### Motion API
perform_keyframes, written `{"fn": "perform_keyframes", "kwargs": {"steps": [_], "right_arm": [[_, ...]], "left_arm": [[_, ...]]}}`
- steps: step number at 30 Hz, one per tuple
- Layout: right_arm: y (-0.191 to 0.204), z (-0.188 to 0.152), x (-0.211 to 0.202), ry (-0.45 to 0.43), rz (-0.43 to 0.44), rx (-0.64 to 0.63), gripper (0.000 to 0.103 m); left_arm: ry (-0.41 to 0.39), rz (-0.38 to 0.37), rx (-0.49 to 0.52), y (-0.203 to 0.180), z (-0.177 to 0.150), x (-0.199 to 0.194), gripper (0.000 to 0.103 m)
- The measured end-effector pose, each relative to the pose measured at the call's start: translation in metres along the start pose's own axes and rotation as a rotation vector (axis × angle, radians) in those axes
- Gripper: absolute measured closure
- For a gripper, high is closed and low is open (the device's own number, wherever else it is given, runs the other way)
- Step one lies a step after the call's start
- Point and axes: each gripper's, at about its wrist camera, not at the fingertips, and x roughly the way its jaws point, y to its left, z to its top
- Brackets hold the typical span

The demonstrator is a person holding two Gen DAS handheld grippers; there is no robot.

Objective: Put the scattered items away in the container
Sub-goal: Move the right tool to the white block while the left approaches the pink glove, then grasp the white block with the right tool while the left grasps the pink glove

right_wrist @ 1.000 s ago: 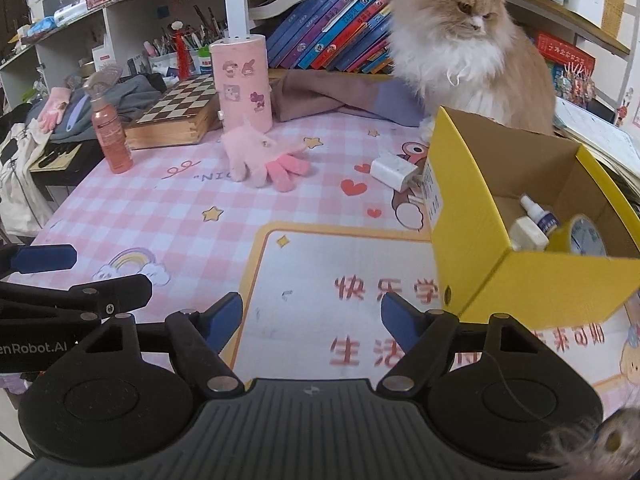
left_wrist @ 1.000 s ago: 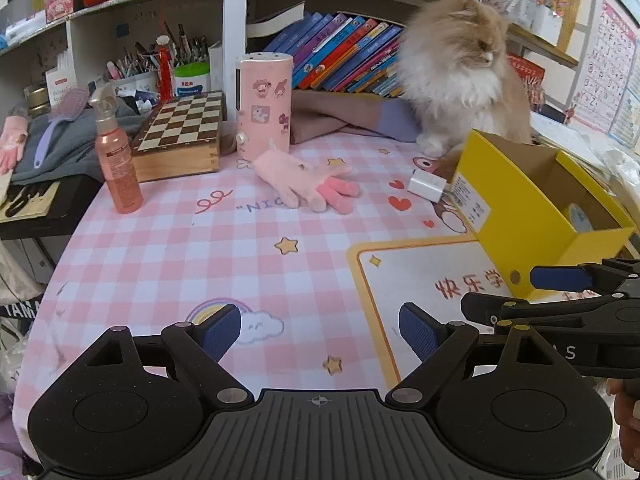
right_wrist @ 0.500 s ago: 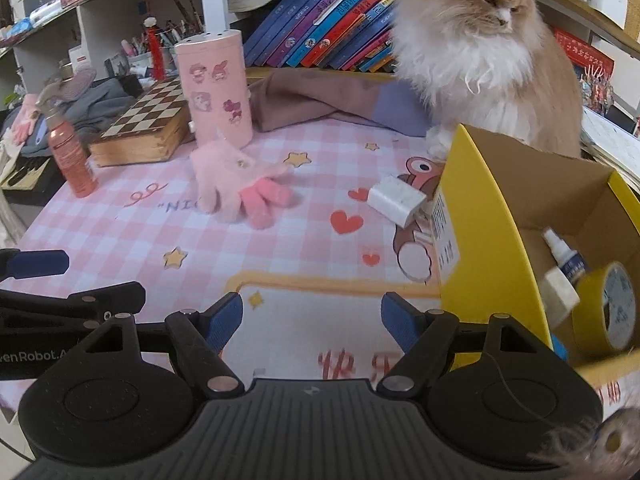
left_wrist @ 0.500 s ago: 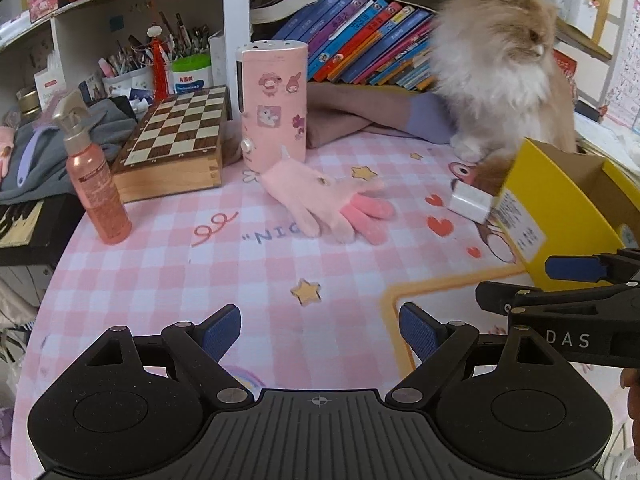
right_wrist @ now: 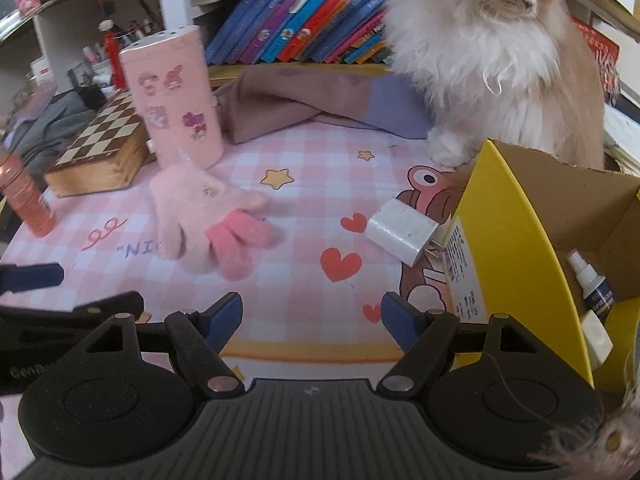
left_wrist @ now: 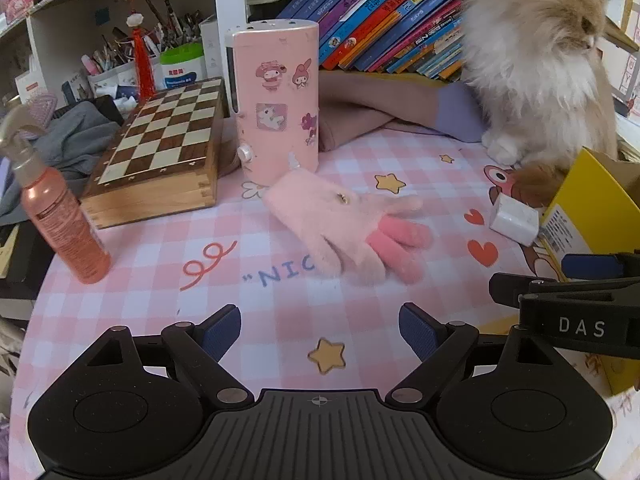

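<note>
The left gripper [left_wrist: 320,330] has its blue-padded fingers [left_wrist: 222,332] spread wide over the pink checked desk [left_wrist: 280,304], with nothing between them and nothing touched. The right gripper [right_wrist: 312,322] likewise has its fingers [right_wrist: 224,320] spread apart and empty above the desk [right_wrist: 304,216]. Each gripper shows at the edge of the other's view, so they sit side by side, near but apart.

Just beyond the left gripper lies a pink glove [left_wrist: 348,228], flat on the desk, its darker pink fingertips pointing toward the right. Beyond the right gripper a white charger plug [right_wrist: 402,230] lies on the desk, its prongs just beside the wall of the yellow box [right_wrist: 508,256]. The box stands open at the right, and a small white spray bottle [right_wrist: 590,284] lies inside it. To the left a peach pump bottle [left_wrist: 60,220] stands upright. Farther back a pink cylinder with stickers [left_wrist: 276,100] stands upright just behind the glove's cuff, and beside it a wooden chessboard box [left_wrist: 160,148]. Behind these a brown and purple cloth [left_wrist: 384,112] is bunched, and a fluffy cat [right_wrist: 492,56] sits at the far edge behind the box, in front of a row of books [left_wrist: 380,20] on the shelf.

Compared with a second ago, both grippers have come forward and slightly lower: the glove, plug and cylinder now look much nearer, while the spread of both pairs of fingers is unchanged.
</note>
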Motion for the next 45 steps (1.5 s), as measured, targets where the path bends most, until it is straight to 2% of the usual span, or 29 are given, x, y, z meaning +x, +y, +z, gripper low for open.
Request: {"fn": "perform_keyframes", "kwargs": {"steps": [6,13,17,26,29,30,31,32,33,37,41,45], "right_arm": [[-0.005,0.012,0.020,0.016,-0.035,0.078,0.027],[-0.007,0.023,0.045,0.030,-0.080,0.110,0.029],[-0.017,0.033,0.054,0.018,-0.129,0.161,0.029],[-0.027,0.047,0.076,-0.034,-0.226,0.260,0.028],[-0.025,0.049,0.081,-0.061,-0.255,0.266,0.028],[-0.025,0.050,0.083,-0.067,-0.263,0.265,0.028],[-0.024,0.051,0.085,-0.072,-0.273,0.263,0.028],[-0.023,0.052,0.087,-0.074,-0.282,0.261,0.028],[-0.022,0.052,0.087,-0.073,-0.292,0.262,0.028],[-0.018,0.043,0.078,-0.092,-0.364,0.350,0.027],[-0.018,0.033,0.076,-0.128,-0.423,0.488,0.025],[-0.030,0.034,0.095,-0.098,-0.460,0.574,0.026]], "left_arm": [[0.002,0.002,-0.018,0.003,0.010,0.023,0.014],[0.003,-0.013,-0.067,0.010,0.021,0.051,0.015],[-0.018,-0.042,-0.099,0.010,0.035,0.064,0.015],[-0.001,-0.019,-0.122,0.007,0.058,0.105,0.018],[-0.025,0.019,-0.080,0.002,0.058,0.109,0.038],[-0.034,0.026,-0.065,0.001,0.058,0.109,0.048],[-0.042,0.020,-0.062,0.002,0.059,0.110,0.064],[-0.048,0.010,-0.063,0.005,0.060,0.109,0.072],[-0.049,-0.003,-0.067,0.007,0.061,0.109,0.088],[-0.043,-0.015,-0.071,0.016,0.062,0.106,0.093],[-0.039,-0.024,-0.065,0.020,0.061,0.092,0.093],[-0.030,-0.031,-0.037,0.020,0.060,0.078,0.093]]}}
